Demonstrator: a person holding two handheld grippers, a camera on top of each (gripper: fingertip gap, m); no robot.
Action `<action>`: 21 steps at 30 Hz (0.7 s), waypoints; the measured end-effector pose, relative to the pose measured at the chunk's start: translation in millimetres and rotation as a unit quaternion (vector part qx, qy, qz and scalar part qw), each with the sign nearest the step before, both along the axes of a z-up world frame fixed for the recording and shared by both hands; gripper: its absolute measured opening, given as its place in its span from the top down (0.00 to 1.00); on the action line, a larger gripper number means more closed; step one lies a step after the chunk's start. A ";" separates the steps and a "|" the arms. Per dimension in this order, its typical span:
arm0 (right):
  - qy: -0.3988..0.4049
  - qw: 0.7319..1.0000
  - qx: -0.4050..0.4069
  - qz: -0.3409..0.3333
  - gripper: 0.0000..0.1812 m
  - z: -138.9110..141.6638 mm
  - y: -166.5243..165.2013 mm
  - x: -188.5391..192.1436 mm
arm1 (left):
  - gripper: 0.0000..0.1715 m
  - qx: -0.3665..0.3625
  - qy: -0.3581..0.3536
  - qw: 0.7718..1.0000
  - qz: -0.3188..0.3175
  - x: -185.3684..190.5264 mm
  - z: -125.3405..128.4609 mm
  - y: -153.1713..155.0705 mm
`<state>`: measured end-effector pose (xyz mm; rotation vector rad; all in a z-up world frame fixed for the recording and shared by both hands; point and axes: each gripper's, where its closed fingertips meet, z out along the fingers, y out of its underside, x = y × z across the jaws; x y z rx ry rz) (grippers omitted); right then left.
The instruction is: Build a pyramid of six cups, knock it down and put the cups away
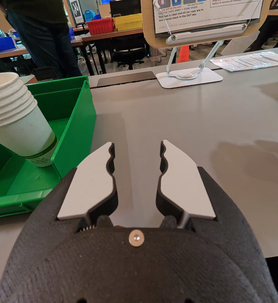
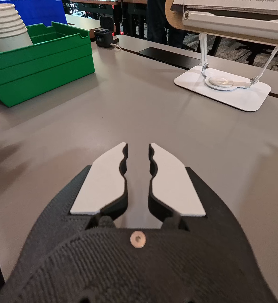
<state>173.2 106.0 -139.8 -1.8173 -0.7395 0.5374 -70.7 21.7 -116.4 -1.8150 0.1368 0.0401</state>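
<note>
Left wrist view is showing the cup stack (image 1: 12,118) leaning tilted inside the green bin (image 1: 72,131), just left of the left gripper (image 1: 137,144), which is hovering spread and empty over the grey table (image 1: 184,114). The right gripper (image 2: 138,145) is gaping narrowly, holding nothing. A sideways nudge could topple the leaning stack.
</note>
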 end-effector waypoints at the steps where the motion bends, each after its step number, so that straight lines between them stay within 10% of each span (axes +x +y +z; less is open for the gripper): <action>1: 0.000 1.000 0.000 0.000 0.87 -0.2 -0.1 -0.1 | 0.68 0.004 -0.003 1.000 0.001 -0.2 1.5 -0.1; 13: -0.005 1.000 -0.001 -0.001 0.86 -1.6 -2.0 1.7 | 0.66 0.223 -0.029 0.967 0.123 -56.4 81.0 -28.4; 21: -0.016 1.000 0.004 -0.023 0.86 -3.1 -3.6 19.4 | 0.67 0.213 -0.067 0.956 0.189 -111.8 75.8 -22.3</action>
